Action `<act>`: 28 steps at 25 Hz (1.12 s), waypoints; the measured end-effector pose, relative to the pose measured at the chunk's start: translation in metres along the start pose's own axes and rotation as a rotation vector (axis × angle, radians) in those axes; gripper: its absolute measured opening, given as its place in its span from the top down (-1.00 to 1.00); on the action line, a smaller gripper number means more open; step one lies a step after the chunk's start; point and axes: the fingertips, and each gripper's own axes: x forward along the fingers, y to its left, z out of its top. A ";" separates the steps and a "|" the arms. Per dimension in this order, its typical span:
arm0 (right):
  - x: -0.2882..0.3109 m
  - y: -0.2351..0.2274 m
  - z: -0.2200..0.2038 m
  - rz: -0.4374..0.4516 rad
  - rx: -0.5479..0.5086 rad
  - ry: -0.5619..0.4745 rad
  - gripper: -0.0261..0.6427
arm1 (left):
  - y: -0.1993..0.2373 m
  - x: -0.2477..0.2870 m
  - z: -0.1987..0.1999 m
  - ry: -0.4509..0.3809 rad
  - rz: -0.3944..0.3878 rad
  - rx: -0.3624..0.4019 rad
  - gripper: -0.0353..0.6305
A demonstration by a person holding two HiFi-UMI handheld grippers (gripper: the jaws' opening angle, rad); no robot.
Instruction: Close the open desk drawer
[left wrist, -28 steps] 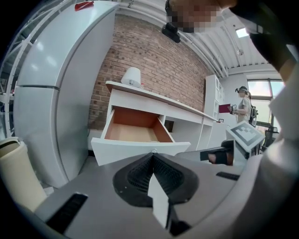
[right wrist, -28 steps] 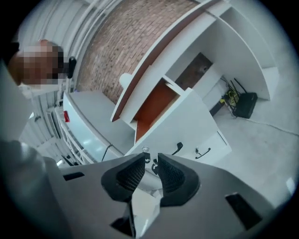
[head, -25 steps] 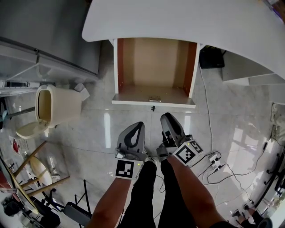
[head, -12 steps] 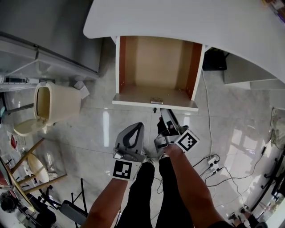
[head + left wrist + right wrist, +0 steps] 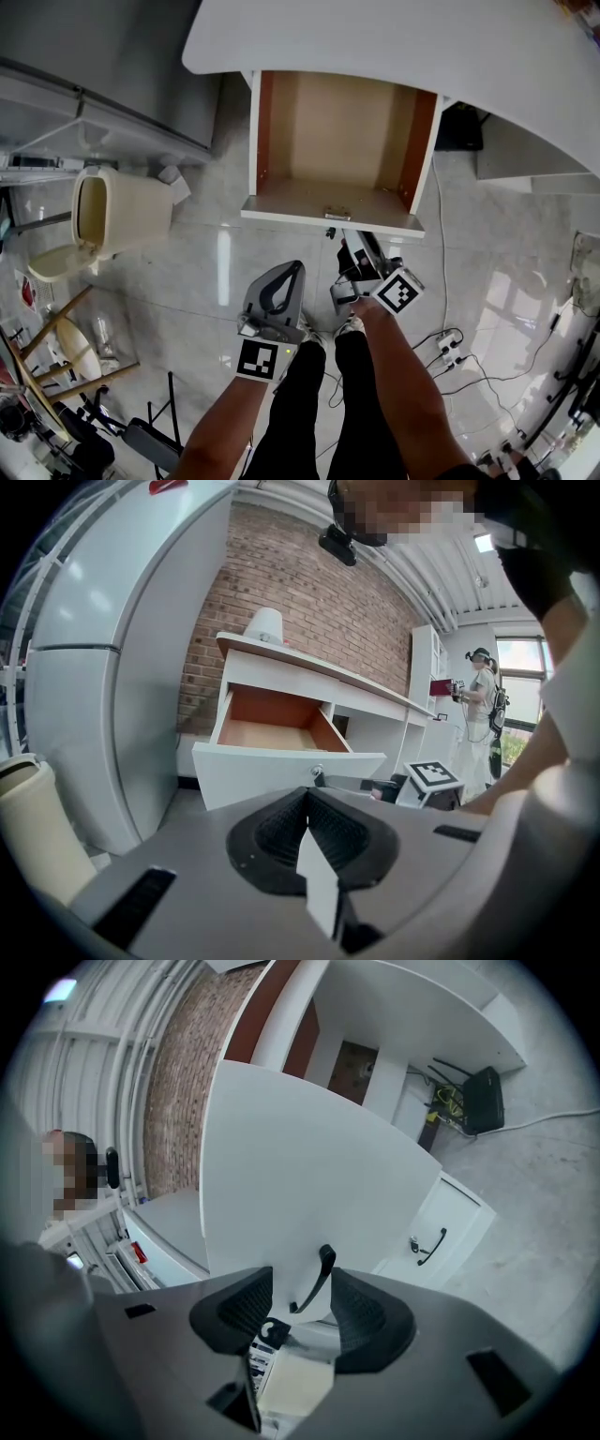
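Note:
The white desk drawer [image 5: 281, 208] stands pulled out under the desk top [image 5: 422, 47], its bare wooden inside showing. A small dark handle [image 5: 330, 228] sits in the middle of its front. My right gripper [image 5: 345, 244] points level at that front, and its jaws are opening. In the right gripper view the handle [image 5: 320, 1269] stands between the right gripper's [image 5: 302, 1283] pads, which do not press on it. My left gripper [image 5: 296, 267] hangs lower left of the drawer, apart from it. Seen in its own view, the left gripper [image 5: 307, 797] is shut with nothing in it.
A cream bin [image 5: 117, 220] stands on the tiled floor left of the drawer, beside a grey fridge [image 5: 94, 66]. A power strip with cables [image 5: 450, 342] lies at the right. A black box [image 5: 461, 127] sits under the desk. Another person [image 5: 480, 705] stands far behind.
My right gripper has moved forward to the drawer front, up to its handle. The left gripper has stayed where it was.

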 end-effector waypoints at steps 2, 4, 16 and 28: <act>0.001 -0.004 0.000 -0.011 -0.010 0.001 0.35 | 0.000 0.000 -0.002 0.002 0.000 -0.003 0.87; 0.001 -0.008 0.001 -0.028 -0.021 0.003 0.44 | -0.001 -0.001 -0.004 0.006 -0.002 -0.003 0.87; -0.001 -0.020 0.002 -0.079 0.012 -0.013 0.77 | -0.004 0.000 -0.007 0.016 -0.011 -0.001 0.87; -0.003 -0.017 0.001 -0.073 0.011 0.007 0.80 | -0.010 -0.001 -0.008 0.018 -0.042 -0.006 0.87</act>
